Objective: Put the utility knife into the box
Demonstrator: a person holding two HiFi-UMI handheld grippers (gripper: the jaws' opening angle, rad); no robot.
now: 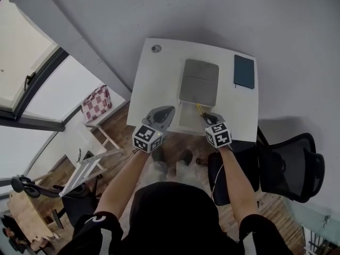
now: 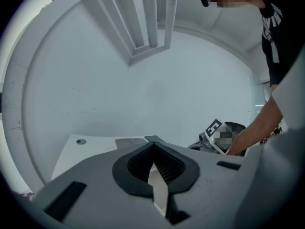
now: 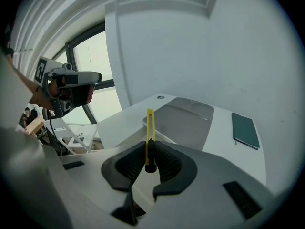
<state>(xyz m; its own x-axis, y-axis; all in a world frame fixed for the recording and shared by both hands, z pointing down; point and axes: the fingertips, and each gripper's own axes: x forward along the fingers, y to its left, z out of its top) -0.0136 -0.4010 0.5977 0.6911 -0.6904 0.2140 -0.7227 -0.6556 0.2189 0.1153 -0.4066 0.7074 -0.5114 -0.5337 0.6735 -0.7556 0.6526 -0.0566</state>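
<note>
A yellow utility knife (image 3: 150, 127) stands between the pads of my right gripper (image 3: 150, 151), which is shut on it, blade end pointing away. In the head view the knife (image 1: 200, 109) sticks out of the right gripper (image 1: 207, 117) above the near right corner of the box's pale open base (image 1: 188, 117). The box's grey lid (image 1: 199, 82) lies flat just behind the base, and it also shows in the right gripper view (image 3: 187, 120). My left gripper (image 1: 164, 112) hovers at the base's left side. Its jaws (image 2: 153, 146) meet at the tips with nothing between them.
The white table (image 1: 154, 76) carries a dark notebook (image 1: 244, 71) at the far right and a round cable hole (image 1: 155, 49) at the far left. A black office chair (image 1: 292, 166) stands to the right, and a checkered stool (image 1: 96, 103) and windows to the left.
</note>
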